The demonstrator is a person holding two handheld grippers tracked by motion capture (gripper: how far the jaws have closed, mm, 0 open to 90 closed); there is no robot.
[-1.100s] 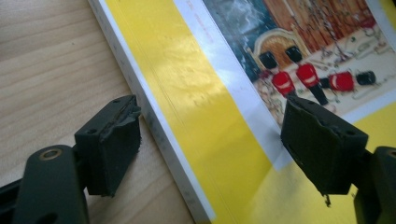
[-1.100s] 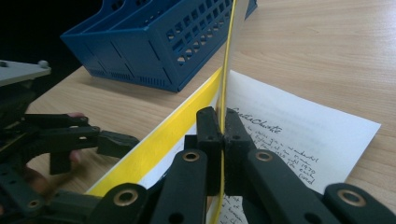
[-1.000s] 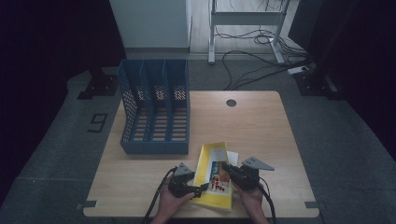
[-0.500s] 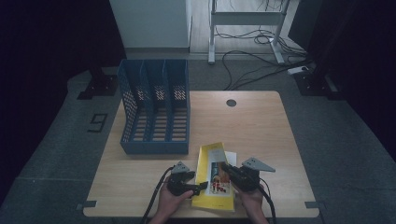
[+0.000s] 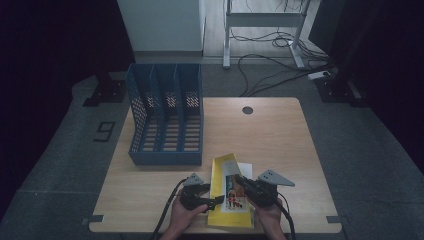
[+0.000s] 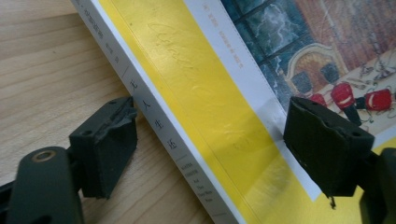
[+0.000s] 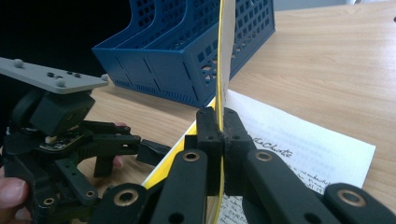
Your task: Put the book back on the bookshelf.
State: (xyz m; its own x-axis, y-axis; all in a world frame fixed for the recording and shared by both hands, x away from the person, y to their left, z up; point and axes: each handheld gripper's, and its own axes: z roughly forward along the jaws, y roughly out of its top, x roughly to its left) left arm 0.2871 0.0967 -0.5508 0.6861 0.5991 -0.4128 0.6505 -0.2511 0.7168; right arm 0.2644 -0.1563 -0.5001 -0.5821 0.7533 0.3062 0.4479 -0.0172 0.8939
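A yellow book (image 5: 225,172) with a picture on its cover lies near the table's front edge. My right gripper (image 5: 242,182) is shut on the book's thin front cover (image 7: 224,46) and holds it raised on edge, baring a white handwritten page (image 7: 308,144) beneath. My left gripper (image 5: 212,201) sits at the book's left side and its jaws have just been opening. In the left gripper view the book's white spine (image 6: 159,126) runs between the wide jaws of that gripper (image 6: 215,140). One pad stands on the wood apart from the spine, the other hovers over the cover.
A blue file holder (image 5: 167,120) with three slots stands at the back left of the wooden table (image 5: 280,135). A round cable hole (image 5: 247,110) sits at the back middle. Cables and a desk frame lie on the floor beyond.
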